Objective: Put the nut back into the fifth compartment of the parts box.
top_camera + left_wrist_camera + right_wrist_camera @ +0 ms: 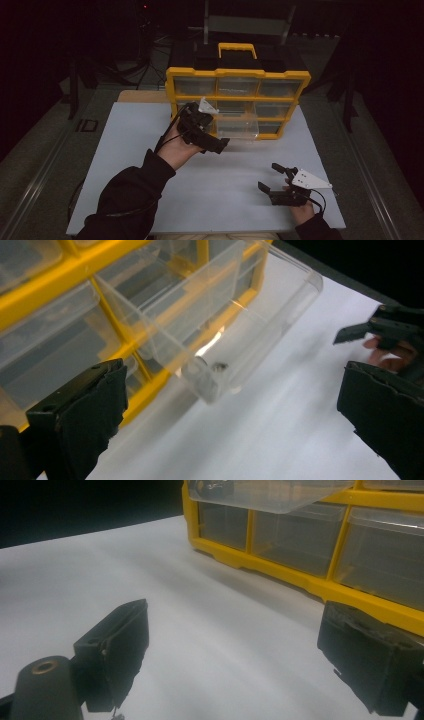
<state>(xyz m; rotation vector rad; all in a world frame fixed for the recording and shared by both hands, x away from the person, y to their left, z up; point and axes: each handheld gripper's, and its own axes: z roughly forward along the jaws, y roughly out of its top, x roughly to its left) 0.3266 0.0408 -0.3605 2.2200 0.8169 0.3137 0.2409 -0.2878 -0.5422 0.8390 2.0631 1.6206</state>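
A yellow organizer [235,75] with clear drawers stands at the back of the white board [215,190]. One clear drawer [238,128] of its middle row is pulled out over the board. My left gripper [217,131] hovers just in front of that drawer, open, touching nothing. In the left gripper view the drawer [260,305] juts out between the wide-apart jaws of this gripper [235,375], with a small dark bit [218,367] behind its front wall. My right gripper [270,177] rests low at the front right of the board, open and holding nothing.
The organizer has a yellow carry handle [237,48] on top. In the right gripper view its yellow frame [280,570] runs along the right and the pulled drawer [270,495] overhangs at the top. Dark floor surrounds the board; bare board lies between the grippers.
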